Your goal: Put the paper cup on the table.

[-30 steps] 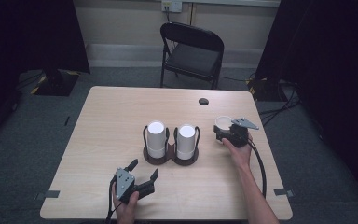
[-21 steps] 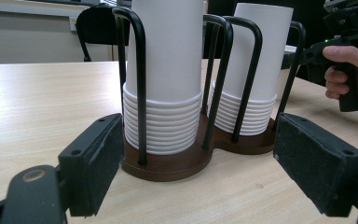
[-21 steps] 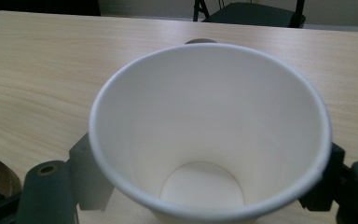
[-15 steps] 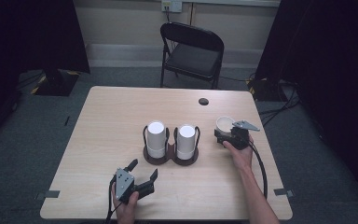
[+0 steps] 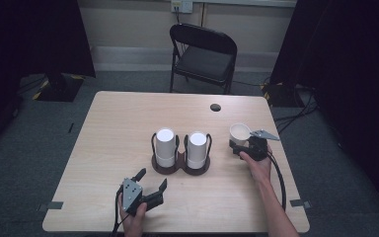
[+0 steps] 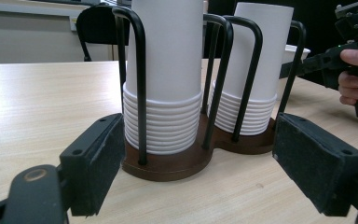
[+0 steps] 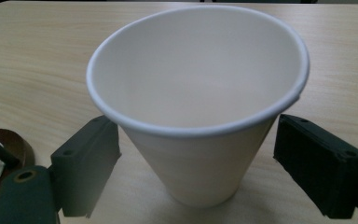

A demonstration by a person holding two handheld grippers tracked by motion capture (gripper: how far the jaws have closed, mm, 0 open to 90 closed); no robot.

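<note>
Between the jaws of the right gripper (image 7: 198, 172), which have just been opening and now stand wide with both pads clear of its wall, a single white paper cup (image 7: 198, 98) stands upright and released on the tabletop (image 5: 128, 123), just right of the brown two-bay cup holder (image 5: 180, 165) with its two inverted cup stacks. The left gripper (image 5: 150, 180) lies near the front edge, jaws spread and empty, aimed at the holder. Judged step: cup set down; next calls for backing the right jaws straight off without tipping it.
</note>
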